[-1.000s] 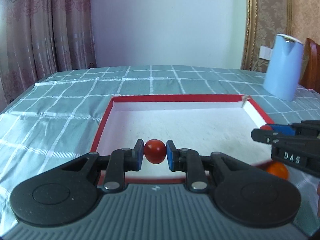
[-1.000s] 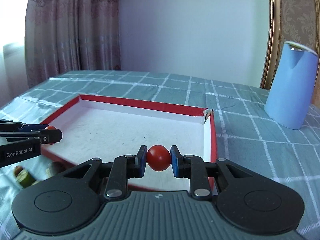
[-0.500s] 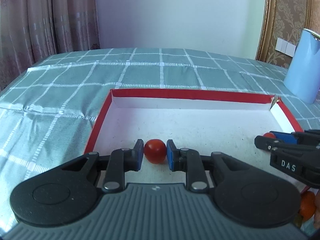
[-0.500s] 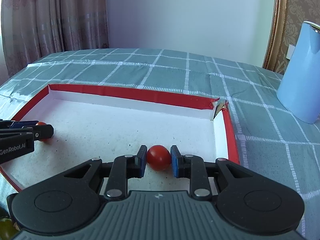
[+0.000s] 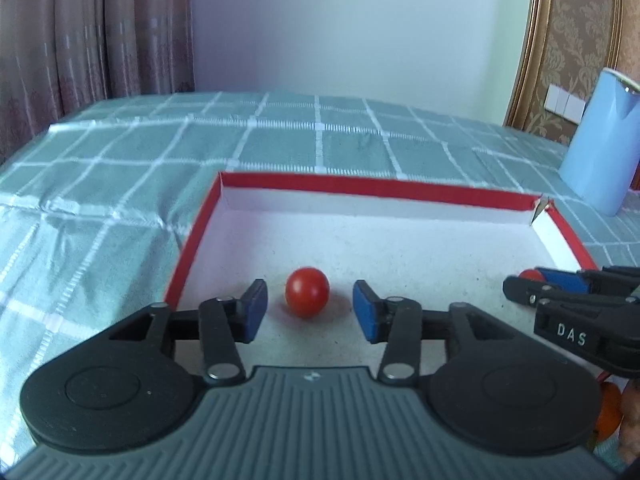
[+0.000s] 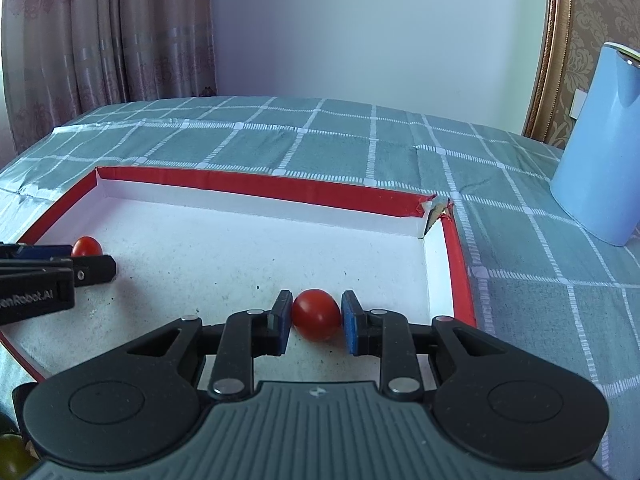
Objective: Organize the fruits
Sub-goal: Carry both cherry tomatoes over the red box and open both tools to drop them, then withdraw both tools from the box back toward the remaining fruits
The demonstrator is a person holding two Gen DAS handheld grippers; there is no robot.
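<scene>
Tomatoes, round, glossy red: left gripper [image 5: 307,307] jaws just opened around one [image 5: 307,291]; right gripper [image 6: 313,317] jaws clamp another [image 6: 316,313].

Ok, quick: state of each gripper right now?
Left gripper: open, jaws just opened, tomato loose between them.
Right gripper: shut on second tomato.

Pale wall [image 5: 360,28], pink curtains [image 5: 92,32], checked teal tablecloth [image 5: 120,168]

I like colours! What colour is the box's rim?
Red, clearest in the right wrist view: shallow cardboard box.
</scene>
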